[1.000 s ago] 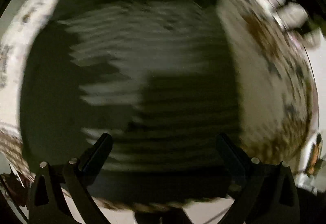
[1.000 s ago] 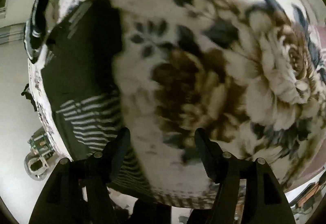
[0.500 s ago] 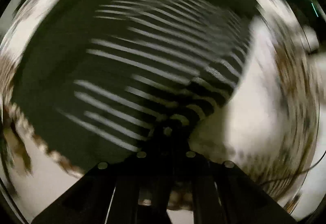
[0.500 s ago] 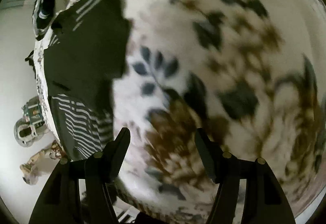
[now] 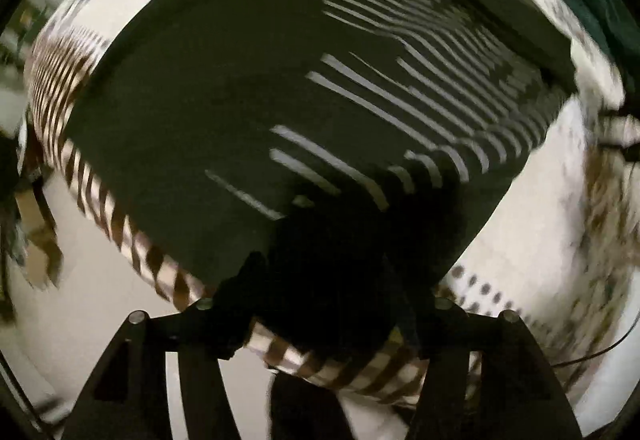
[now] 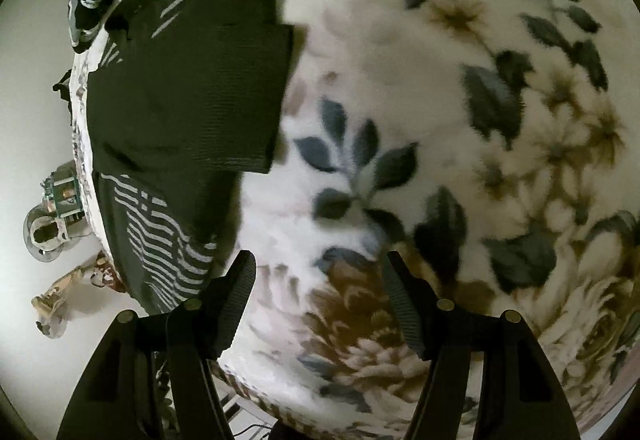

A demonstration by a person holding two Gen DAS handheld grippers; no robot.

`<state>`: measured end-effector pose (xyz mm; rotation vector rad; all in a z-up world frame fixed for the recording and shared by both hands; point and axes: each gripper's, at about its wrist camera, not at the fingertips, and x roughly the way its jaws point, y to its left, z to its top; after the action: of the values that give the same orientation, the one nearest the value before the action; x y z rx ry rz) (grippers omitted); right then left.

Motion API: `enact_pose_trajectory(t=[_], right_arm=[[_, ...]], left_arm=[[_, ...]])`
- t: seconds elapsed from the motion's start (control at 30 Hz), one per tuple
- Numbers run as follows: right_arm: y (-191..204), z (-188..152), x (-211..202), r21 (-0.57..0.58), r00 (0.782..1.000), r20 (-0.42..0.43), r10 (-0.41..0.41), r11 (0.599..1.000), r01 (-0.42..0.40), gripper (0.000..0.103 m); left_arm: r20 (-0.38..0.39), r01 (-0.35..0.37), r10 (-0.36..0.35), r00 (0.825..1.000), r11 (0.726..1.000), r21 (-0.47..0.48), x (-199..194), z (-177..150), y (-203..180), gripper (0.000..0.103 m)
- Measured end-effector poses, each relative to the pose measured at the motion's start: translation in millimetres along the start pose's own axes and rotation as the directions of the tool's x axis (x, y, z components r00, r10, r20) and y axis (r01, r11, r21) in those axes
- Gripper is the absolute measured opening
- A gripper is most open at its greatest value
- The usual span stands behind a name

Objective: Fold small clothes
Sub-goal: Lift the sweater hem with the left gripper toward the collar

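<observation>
Your work surface is a large white blanket printed with brown flowers and grey-blue leaves, and it fills nearly all of the right wrist view; in the left wrist view its brown-and-white striped edge runs along the near side over a pale floor. On the blanket lies the dark green garment, lying flat and partly folded, with bands of thin white stripes at two places and a plain dark panel doubled over the middle. From your right gripper it sits at the left side of the blanket, near the edge, with its long axis running away from you towards the far edge and its folded panel reaching right, towards the blanket's middle. From your left gripper the same garment spreads wide across the frame, its stripes slanting down to the right; that view is blurred. Your right gripper has its jaws spread wide over bare blanket, just right of the garment, holding nothing. At your left gripper the jaws stand apart with dark cloth bunched low between them, but you cannot tell from the blur and shadow whether they have hold of it.
</observation>
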<state>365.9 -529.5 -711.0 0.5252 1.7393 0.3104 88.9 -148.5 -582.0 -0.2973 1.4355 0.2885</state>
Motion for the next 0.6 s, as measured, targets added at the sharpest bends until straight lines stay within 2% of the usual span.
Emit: enact_pose_trajectory(t=[0.07,0.13,0.17,0.23,0.27,0.3,0.4,0.43,0.5,0.57,0.6], right_arm=[[-3,1,2,0.008,1.0,-0.002,-0.004,1.0,0.004,0.067],[-3,1,2,0.019,1.0,-0.006,-0.003,1.0,0.003,0.067],[-3,0,1,0.026,1.0,-0.011,0.006,1.0,-0.005,0.067],[3,-12,1,0.042,0.997,-0.012,0.079,0.996,-0.078,0.067],[9,-25,8,0.064,0.99,-0.035,0.138,0.989,-0.136,0.067],[16,-38,19,0.082,0.98,-0.067,0.189,0.98,-0.183,0.067],[48,-91,74,0.169,0.918,-0.177,0.356,0.93,-0.328,0.067],[59,-108,95,0.21,0.89,-0.203,0.408,0.906,-0.367,0.068],[85,-139,146,0.31,0.821,-0.239,0.519,0.842,-0.442,0.067],[103,-160,188,0.391,0.797,-0.215,0.565,0.797,-0.46,0.066],[107,-165,199,0.407,0.799,-0.207,0.565,0.792,-0.454,0.06]], left_arm=[[0.011,-0.022,0.022,1.0,0.998,0.053,9,7,-14,0.057],[-0.01,-0.05,0.051,0.999,0.996,0.078,24,19,-23,0.057],[-0.008,-0.048,0.049,0.999,0.998,0.045,26,25,-21,0.057],[0.028,-0.006,0.008,1.0,0.997,-0.076,20,32,-4,0.057],[0.045,-0.017,0.024,0.999,0.987,-0.158,14,33,12,0.057],[0.054,-0.041,0.053,0.997,0.978,-0.202,10,31,23,0.057],[0.064,-0.115,0.143,0.988,0.941,-0.319,-2,18,61,0.057],[0.06,-0.127,0.157,0.986,0.931,-0.342,-4,13,71,0.057],[0.031,-0.149,0.172,0.985,0.916,-0.372,0,8,85,0.057],[0.014,-0.161,0.179,0.984,0.912,-0.378,-2,-3,99,0.057],[0.01,-0.169,0.187,0.982,0.91,-0.378,-3,-6,101,0.057]])
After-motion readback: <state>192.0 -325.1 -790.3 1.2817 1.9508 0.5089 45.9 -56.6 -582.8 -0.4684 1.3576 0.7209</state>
